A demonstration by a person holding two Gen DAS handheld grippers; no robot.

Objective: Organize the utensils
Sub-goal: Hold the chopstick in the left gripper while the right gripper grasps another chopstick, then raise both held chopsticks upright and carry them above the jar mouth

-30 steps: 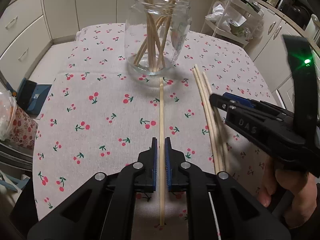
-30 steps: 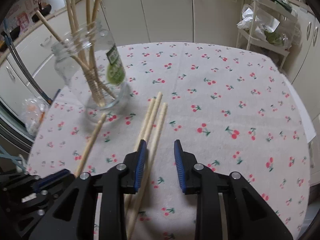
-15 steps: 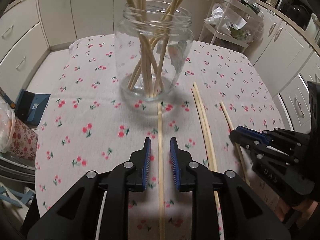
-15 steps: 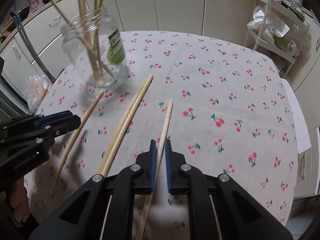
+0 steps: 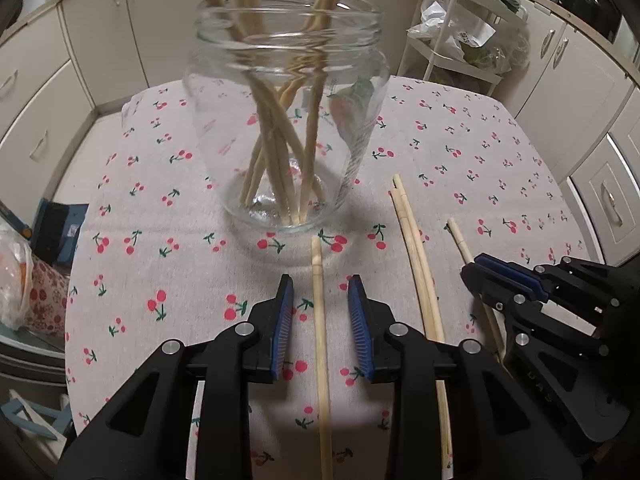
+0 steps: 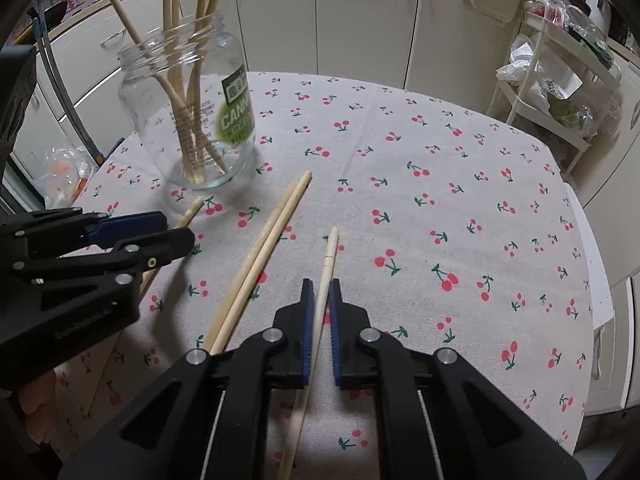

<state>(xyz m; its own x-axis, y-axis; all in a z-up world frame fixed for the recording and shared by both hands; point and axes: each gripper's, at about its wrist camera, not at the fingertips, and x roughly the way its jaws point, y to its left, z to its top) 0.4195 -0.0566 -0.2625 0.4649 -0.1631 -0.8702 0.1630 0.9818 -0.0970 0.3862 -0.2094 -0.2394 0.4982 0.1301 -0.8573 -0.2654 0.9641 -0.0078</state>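
Observation:
A clear glass jar holding several wooden chopsticks stands on the cherry-print tablecloth. My left gripper sits just short of the jar, its jaws opening. One chopstick lies flat on the cloth between them, untouched by the pads. A pair of chopsticks lies side by side to its right. Further right, my right gripper is shut on a single pale chopstick, whose tip points up the table.
White cabinets ring the table. A white wire cart with bags stands at the far right. Off the table's left edge are a blue box and a plastic bag. The cloth's right half is bare.
The left gripper let go of its chopstick, spread its jaws and slid closer to the jar. The right gripper's jaws closed on one chopstick, now apart from the pair.

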